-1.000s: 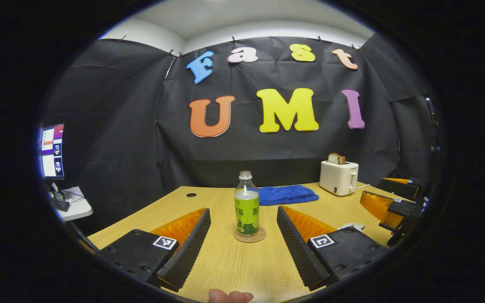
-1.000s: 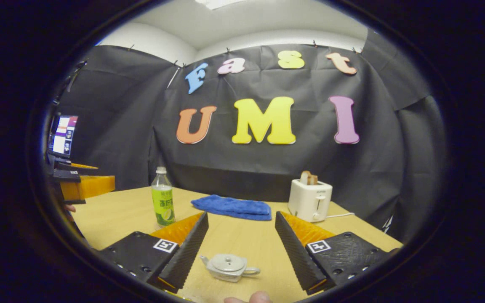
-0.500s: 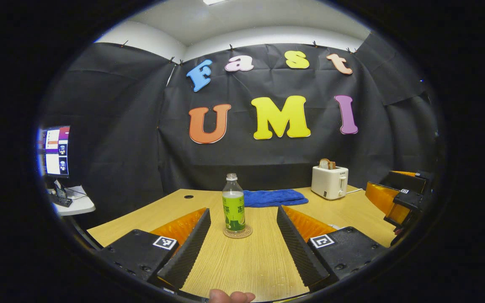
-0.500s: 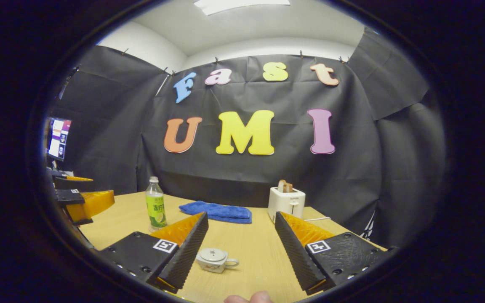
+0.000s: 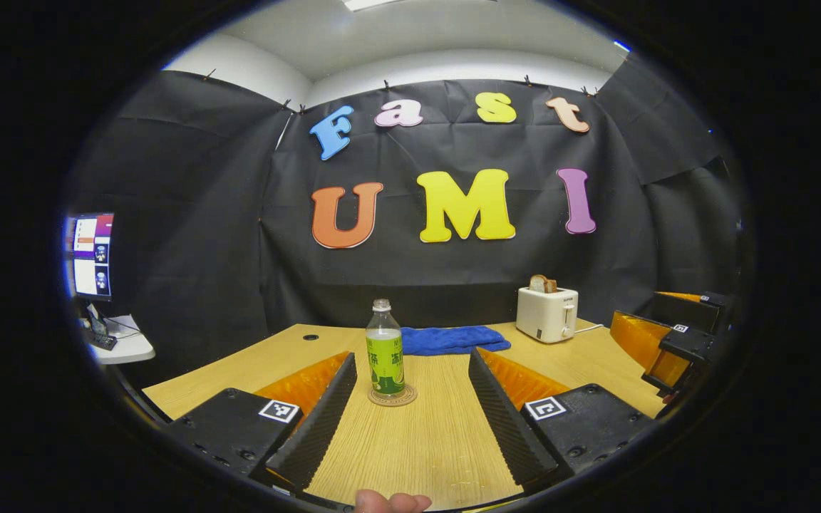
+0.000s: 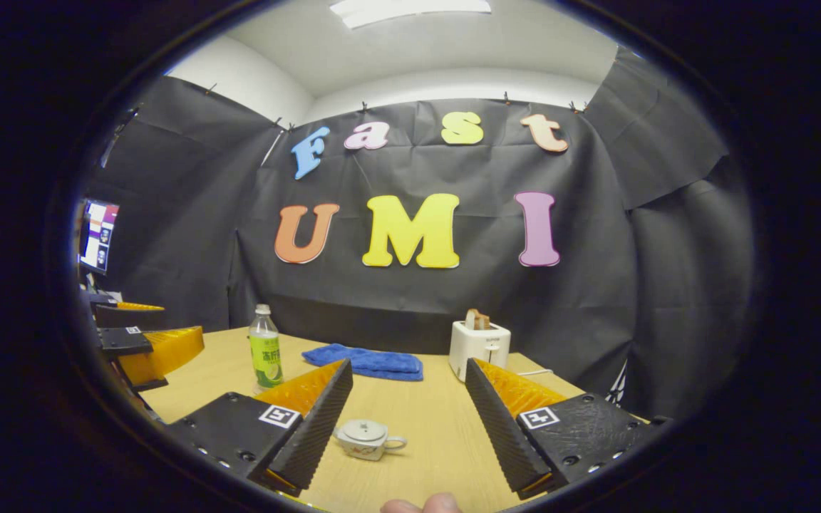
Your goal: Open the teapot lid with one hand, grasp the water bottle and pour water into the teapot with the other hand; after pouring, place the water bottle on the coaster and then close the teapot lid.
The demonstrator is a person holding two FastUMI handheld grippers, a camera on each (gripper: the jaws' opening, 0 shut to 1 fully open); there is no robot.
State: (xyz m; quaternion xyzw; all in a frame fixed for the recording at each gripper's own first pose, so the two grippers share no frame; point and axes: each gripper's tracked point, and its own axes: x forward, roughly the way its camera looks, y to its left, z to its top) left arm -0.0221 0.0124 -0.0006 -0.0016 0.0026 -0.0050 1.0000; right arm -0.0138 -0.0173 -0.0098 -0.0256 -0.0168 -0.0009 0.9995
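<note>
A clear water bottle [image 5: 385, 349] with a green label stands upright on a round coaster [image 5: 393, 396] on the wooden table; it stands at the left in the right gripper view [image 6: 266, 352]. A small white teapot [image 6: 366, 437] with its lid on sits on the table. My left gripper [image 5: 410, 427] is open, back from the bottle, with nothing between its fingers. My right gripper [image 6: 405, 434] is open too, with the teapot ahead of it near its left finger. Each gripper appears in the other's view, the right one [image 5: 667, 342] and the left one [image 6: 147, 342].
A folded blue cloth [image 5: 450, 339] lies at the back of the table [image 5: 425, 449], and a white toaster [image 5: 546, 313] with bread in it stands to its right. A monitor [image 5: 88, 255] and a small side table are at the far left.
Both grippers have pulled back and tilted up; the bottle and the teapot look smaller and farther off. Bottle stays on the coaster, the lid on the teapot.
</note>
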